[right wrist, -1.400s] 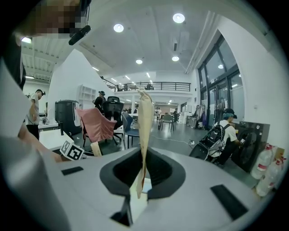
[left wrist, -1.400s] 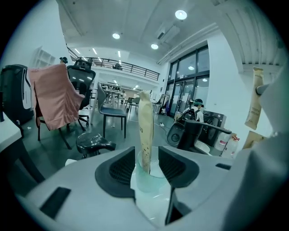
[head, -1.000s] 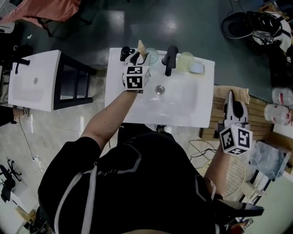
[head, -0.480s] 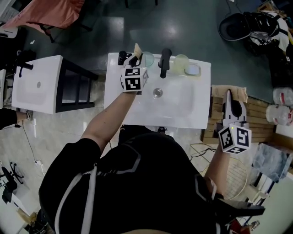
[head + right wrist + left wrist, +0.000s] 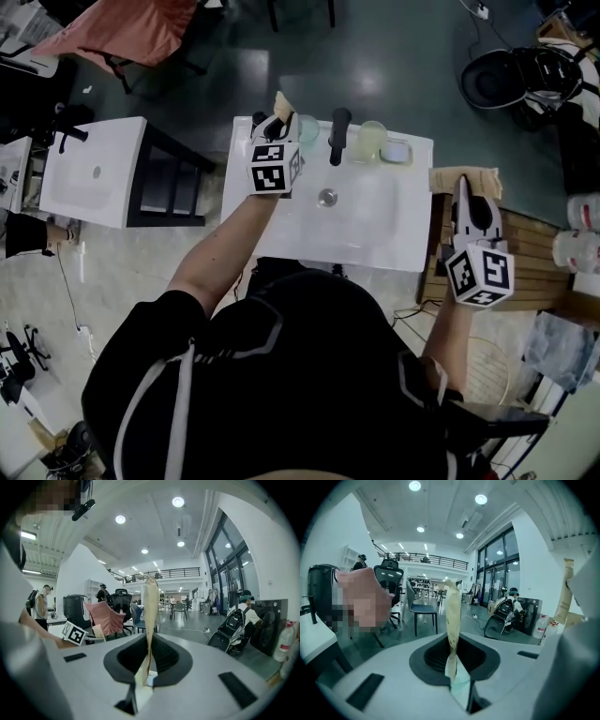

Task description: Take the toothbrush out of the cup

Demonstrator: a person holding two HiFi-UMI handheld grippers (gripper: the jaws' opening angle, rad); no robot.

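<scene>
Left gripper (image 5: pixel 451 588) view catches its jaws closing on a thin pale-green toothbrush (image 5: pixel 460 689). Only the head view shows the cup (image 5: pixel 307 127) and the right gripper (image 5: pixel 465 187), pinched empty, off aside.

The person wears a black short-sleeved top (image 5: pixel 309 375) with pale grey stripes (image 5: pixel 181 398) down the back and angular grey seams at the shoulders. The left gripper (image 5: pixel 279 108) and right gripper (image 5: pixel 465 187) are pale grey with tan jaws, each topped by a white cube (image 5: pixel 274 167) printed with black square markers.
</scene>
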